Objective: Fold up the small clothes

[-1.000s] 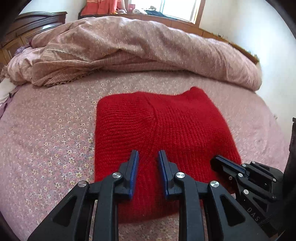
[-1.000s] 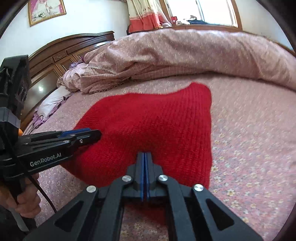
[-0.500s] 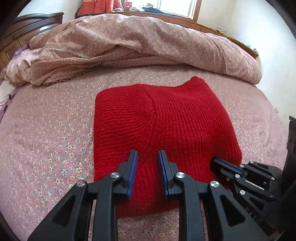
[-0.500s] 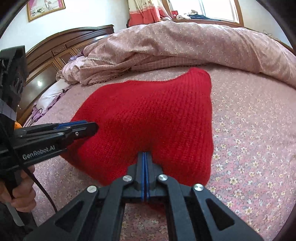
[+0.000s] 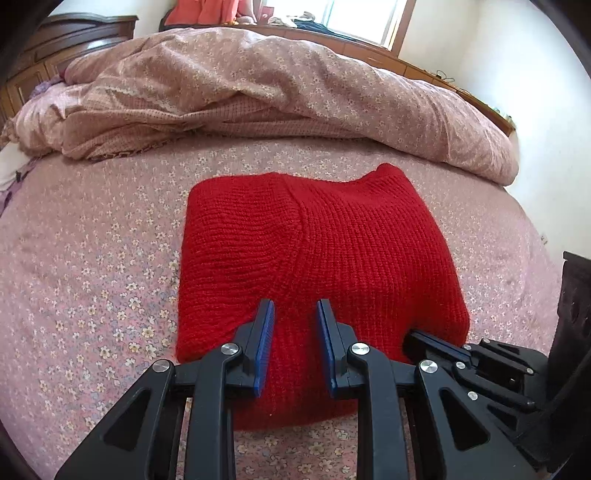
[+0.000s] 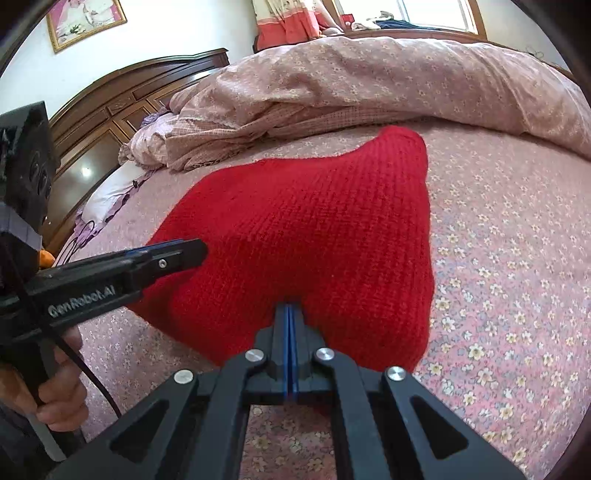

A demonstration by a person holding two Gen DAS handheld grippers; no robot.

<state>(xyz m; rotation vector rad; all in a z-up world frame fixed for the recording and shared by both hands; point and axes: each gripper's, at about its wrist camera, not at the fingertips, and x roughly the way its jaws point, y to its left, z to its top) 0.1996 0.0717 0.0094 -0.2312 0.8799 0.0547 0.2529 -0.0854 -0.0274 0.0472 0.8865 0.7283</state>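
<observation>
A folded red knitted garment (image 5: 332,251) lies on the floral pink bedsheet (image 5: 92,258); it also shows in the right wrist view (image 6: 314,229). My left gripper (image 5: 294,314) is open, its blue-padded fingers over the garment's near edge with nothing between them. It shows from the side in the right wrist view (image 6: 184,253). My right gripper (image 6: 290,314) is shut on the garment's near edge, which is lifted a little. It appears at the lower right of the left wrist view (image 5: 424,341).
A crumpled pink floral duvet (image 5: 277,85) is heaped across the far side of the bed. A dark wooden headboard (image 6: 122,107) and a white pillow (image 6: 110,192) lie to the left. A window (image 5: 365,18) is behind. Bare sheet surrounds the garment.
Both grippers have drawn back and up a little. The right gripper has stayed shut on the garment's near edge and lifted it slightly. The left gripper stays open.
</observation>
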